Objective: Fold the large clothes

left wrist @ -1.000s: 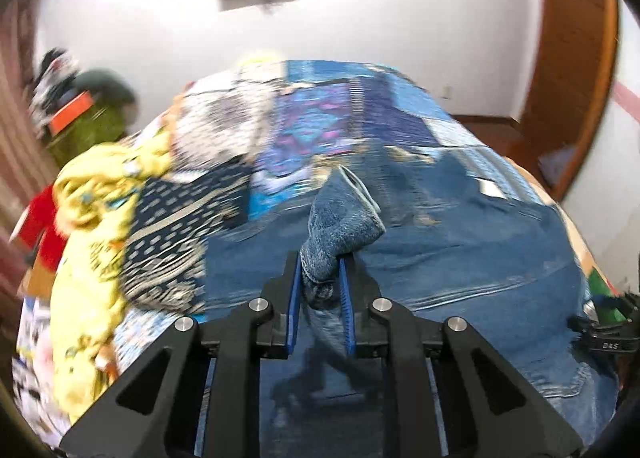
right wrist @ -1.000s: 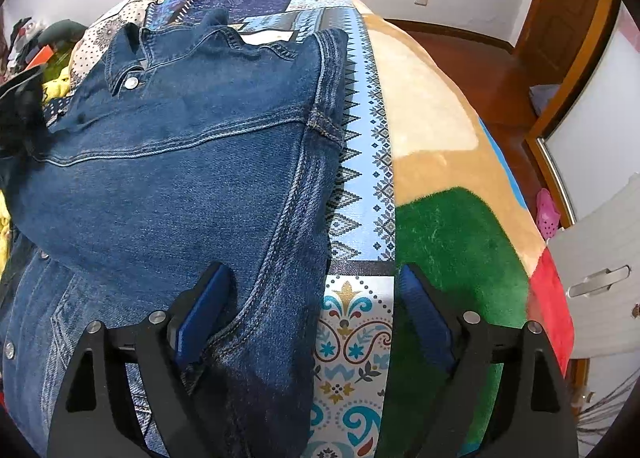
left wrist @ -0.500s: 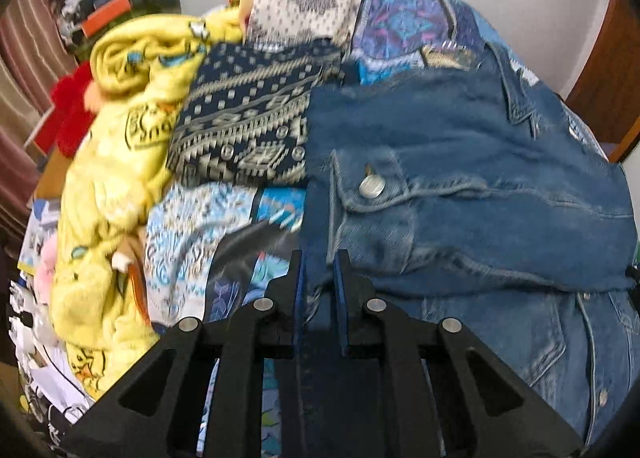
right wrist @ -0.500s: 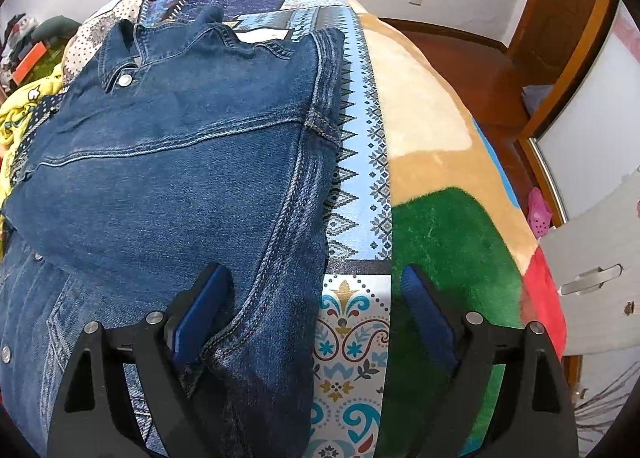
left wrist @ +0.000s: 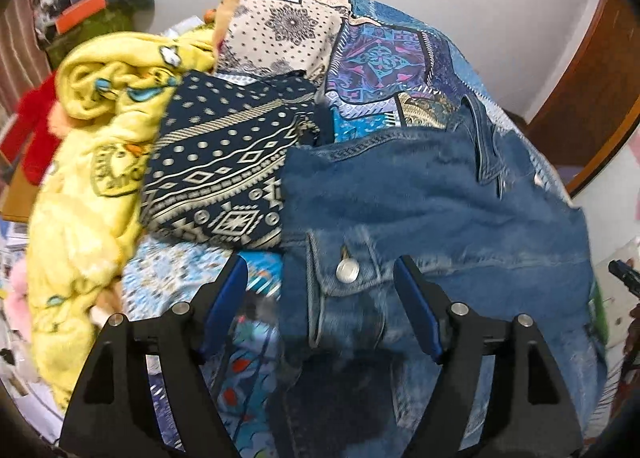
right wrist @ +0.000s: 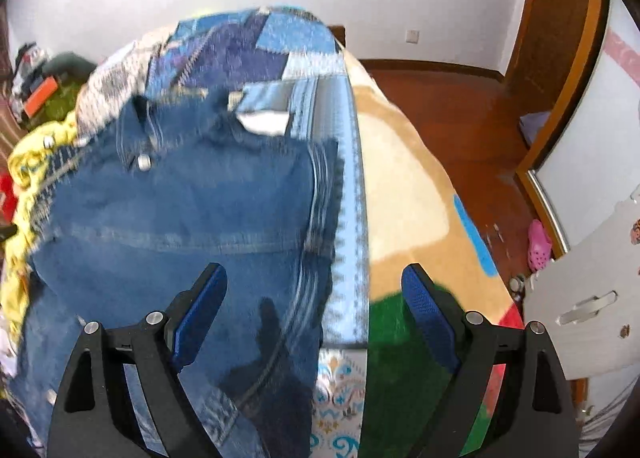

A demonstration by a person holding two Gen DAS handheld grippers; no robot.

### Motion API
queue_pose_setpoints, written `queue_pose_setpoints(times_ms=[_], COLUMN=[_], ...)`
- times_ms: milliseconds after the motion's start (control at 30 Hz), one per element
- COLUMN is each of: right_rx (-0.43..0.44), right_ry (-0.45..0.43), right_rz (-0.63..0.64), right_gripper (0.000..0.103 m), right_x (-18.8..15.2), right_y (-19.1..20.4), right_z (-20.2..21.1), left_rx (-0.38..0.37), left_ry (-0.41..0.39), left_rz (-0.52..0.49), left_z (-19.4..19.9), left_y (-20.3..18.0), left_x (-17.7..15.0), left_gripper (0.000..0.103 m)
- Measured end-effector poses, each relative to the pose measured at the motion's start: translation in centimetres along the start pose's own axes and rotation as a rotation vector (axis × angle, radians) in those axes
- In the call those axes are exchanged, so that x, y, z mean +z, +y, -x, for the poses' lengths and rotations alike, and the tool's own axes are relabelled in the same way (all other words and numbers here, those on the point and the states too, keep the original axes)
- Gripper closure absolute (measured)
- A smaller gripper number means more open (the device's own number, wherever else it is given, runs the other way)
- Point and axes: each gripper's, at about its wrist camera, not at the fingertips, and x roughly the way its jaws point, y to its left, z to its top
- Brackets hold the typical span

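Left claw [left wrist: 320,290] just sprung wide, pads clear of buttoned cuff [left wrist: 344,278] lying between them. Right claw [right wrist: 314,298] agape, empty. Denim jacket [right wrist: 180,210] spread on bed [right wrist: 400,186].

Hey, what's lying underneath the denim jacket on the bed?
The denim jacket lies on a blue patchwork bedspread, which shows around its edges. Its far left corner overlaps the navy patterned cloth. Whatever sits directly beneath the jacket's middle is covered.

Right claw [right wrist: 314,300] gapes, empty, above denim jacket [right wrist: 180,210].
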Motion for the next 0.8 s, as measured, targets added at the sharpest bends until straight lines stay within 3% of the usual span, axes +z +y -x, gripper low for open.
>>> queue_pose_setpoints(times_ms=[367,433,600,667,800], right_rx=[0.060,0.080,0.095,0.109,0.119], right_ry=[0.020,0.030,0.064,0.088,0.076], right_rz=[-0.033,-0.047,-0.101,-0.118,-0.137], right_gripper=[0.017,0.019,0.043,0.066,0.083], right_x=[2.6,3.0,4.0,4.3,4.9], right_y=[-0.1,-0.3,-1.0,-1.3,-1.5], right_z=[-4.5,-5.7,-8.2,-9.3,-9.6], left_rx=[-0.066,-0.073,-0.106,-0.132,-0.165], left_ry=[0.072,0.076,0.103,0.121,0.111], left_rz=[0.049,0.053,0.059,0.078,0.120], left_z=[-7.2,-8.3,-11.0,-12.1,-12.6], left_y=[2.2,2.5,3.3,3.6,4.0], left_x=[4.3,4.9,5.7,5.8,6.2], left_gripper=[0.029,0.034,0.053,0.063,0.081])
